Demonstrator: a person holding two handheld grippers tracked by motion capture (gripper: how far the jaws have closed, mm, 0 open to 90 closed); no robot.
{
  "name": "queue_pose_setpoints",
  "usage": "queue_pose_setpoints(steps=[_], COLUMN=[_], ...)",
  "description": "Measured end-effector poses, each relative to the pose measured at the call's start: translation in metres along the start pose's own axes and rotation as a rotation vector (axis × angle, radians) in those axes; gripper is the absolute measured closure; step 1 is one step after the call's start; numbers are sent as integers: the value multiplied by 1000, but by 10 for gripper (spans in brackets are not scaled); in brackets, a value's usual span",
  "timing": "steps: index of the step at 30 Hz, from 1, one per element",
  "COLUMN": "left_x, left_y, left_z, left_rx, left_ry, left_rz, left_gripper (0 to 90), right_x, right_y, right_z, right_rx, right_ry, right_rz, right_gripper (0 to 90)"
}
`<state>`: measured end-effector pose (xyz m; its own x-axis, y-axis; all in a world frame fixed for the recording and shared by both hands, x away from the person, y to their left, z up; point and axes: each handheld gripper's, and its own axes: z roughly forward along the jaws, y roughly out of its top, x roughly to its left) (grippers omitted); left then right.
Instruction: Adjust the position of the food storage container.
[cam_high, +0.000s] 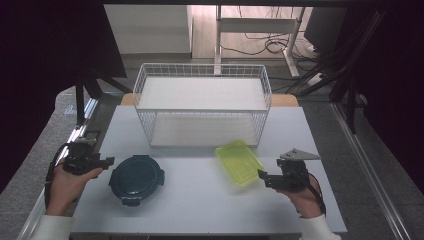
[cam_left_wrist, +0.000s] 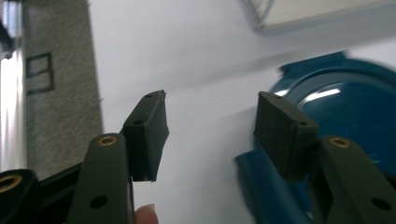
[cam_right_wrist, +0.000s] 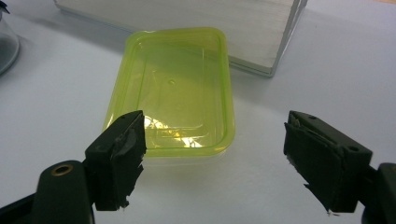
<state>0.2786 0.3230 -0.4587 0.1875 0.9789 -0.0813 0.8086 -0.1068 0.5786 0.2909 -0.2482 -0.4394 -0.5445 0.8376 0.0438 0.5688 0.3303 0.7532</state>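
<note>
Two grippers flank my work: my left gripper (cam_high: 107, 161), jaws apart and empty, nears the round blue container (cam_high: 136, 179), while my right gripper (cam_high: 262, 176) waits open beside the green tub (cam_high: 239, 161).

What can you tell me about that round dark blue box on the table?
The round dark blue container looks like plastic, with its lid on and clip tabs around the rim. It lies flat on the pale table, in front of the wire basket. The left claw is beside its edge, jaws apart, one above the rim.
</note>
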Motion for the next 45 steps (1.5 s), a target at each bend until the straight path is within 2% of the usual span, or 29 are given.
queue_pose_setpoints(steps=[3, 4, 5, 7, 8, 9, 11, 16, 18, 21, 26, 28, 32, 37, 41, 45], left_x=[4, 9, 9, 13, 14, 15, 17, 17, 15, 13, 7, 5, 8, 8, 9, 5], left_y=[-4, -10, -10, -16, -18, -20, -23, -29, -31, -31, -29, -30, -36, -36, -35, -34], left_z=[4, 8, 8, 12, 13, 14, 15, 18, 20, 22, 22, 22, 21, 21, 23, 26], left_rx=[15, 43, 43, 80, 87, 96, 104, 127, 129, 120, 117, 122, 104, 105, 102, 110], left_ry=[-8, -7, -7, -19, -22, -25, -32, -89, -112, -127, -166, -156, -194, -192, -208, -207], left_rz=[-8, -14, -14, -11, -7, -5, -8, -17, -20, -17, -6, 0, -35, -33, -38, -28], left_gripper=[471, 493, 515, 587, 652, 680, 736, 821, 848, 890, 899, 898, 899, 899, 900, 900], right_x=[-1, -2, -2, -3, -3, -3, -2, -2, -2, -1, 1, 1, -1, 0, -1, -2], right_y=[-1, -1, -1, -2, -2, -2, -3, -3, -4, -4, -3, -3, -3, -2, 0, 0], right_z=[0, 0, 0, 1, 1, 2, 3, 5, 5, 6, 7, 7, 5, 4, 3, 3], right_rx=[1, 2, 2, 4, 6, 7, 13, 21, 22, 25, 28, 28, 23, 20, 13, 12], right_ry=[-4, -7, -7, -9, -9, -9, -13, -19, -20, -22, -20, -21, -27, -27, -26, -27], right_rz=[2, 4, 4, 10, 9, 8, 5, 3, 4, 4, -3, -1, 6, 6, 5, 7], right_gripper=[206, 207, 207, 207, 207, 207, 206, 206, 207, 207, 206, 207, 206, 206, 207, 206])
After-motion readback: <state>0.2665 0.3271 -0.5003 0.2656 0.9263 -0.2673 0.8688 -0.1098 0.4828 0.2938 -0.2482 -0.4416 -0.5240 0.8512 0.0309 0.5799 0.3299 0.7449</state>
